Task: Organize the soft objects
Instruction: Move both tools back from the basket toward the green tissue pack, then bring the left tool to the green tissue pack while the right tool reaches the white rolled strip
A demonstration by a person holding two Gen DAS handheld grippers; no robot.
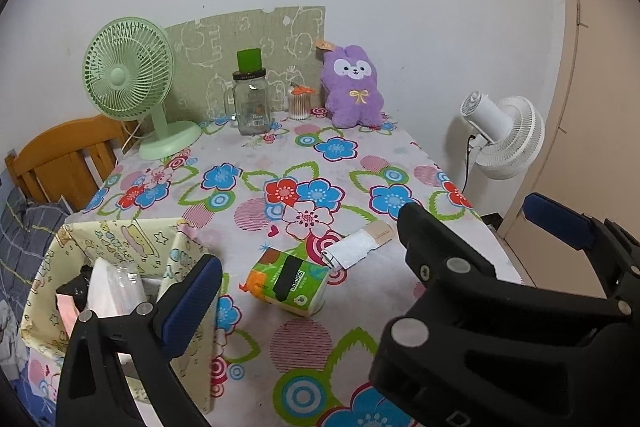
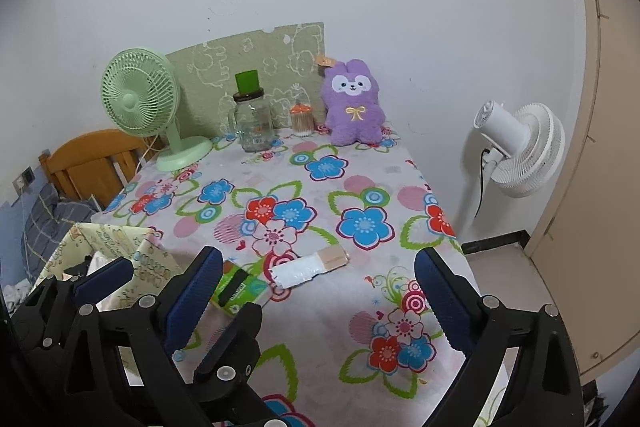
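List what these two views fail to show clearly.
- Contents of the fabric bin: left wrist view, its walls and the left tool finger hide most of them.
- Green tissue pack: right wrist view, partly hidden behind the right tool finger.
- Print on the white packet: too small in both views.
- Tag on the purple plush: too small to read.

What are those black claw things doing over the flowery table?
A person holds one claw in each hand, tidying soft things. Right now the left claw and the right claw are both open and hold nothing. A green tissue pack and a white wrapped packet lie on the tablecloth in front of them. A yellow fabric bin at the left already has some things inside. The purple plush bunny sits by the wall.
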